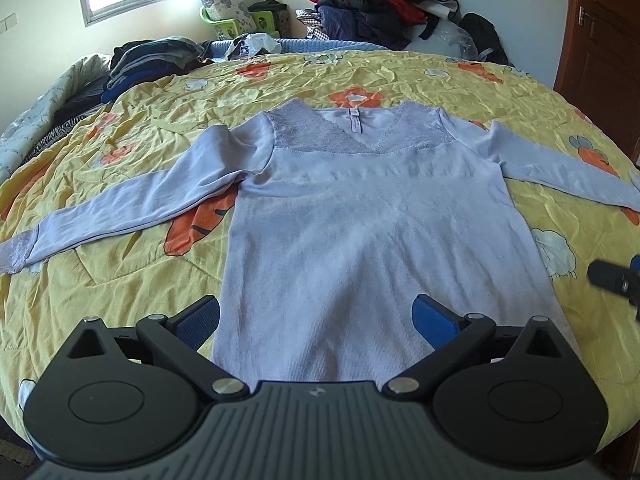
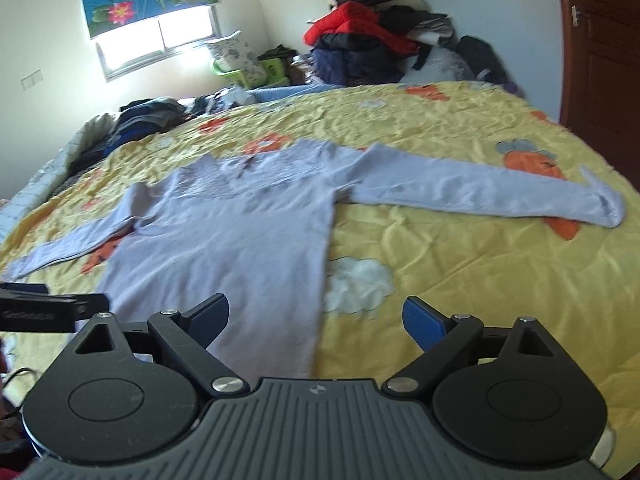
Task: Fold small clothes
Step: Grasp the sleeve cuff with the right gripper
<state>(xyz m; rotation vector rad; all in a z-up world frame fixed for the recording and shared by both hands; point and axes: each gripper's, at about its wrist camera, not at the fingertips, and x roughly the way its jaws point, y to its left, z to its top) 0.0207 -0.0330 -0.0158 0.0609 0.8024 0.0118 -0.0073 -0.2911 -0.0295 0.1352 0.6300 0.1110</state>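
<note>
While empty — both grippers (image 1: pixel 316 316) (image 2: pixel 316 318) wide apart

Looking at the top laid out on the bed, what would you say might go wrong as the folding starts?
The lavender top lies on a wrinkled quilt, so a gripper may pinch bedding along with the hem. The right sleeve stretches far out toward the bed's edge and may drag or twist when folded in. Both the left gripper and right gripper are open and empty.

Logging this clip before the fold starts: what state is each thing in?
Lilac top: spread flat, front up, unfolded, both sleeves out sideways.
Left tool: open, above the hem, holding nothing.
Right tool: open, over the top's right edge, holding nothing.
Yellow bedspread: wrinkled.
Door: closed.
</note>
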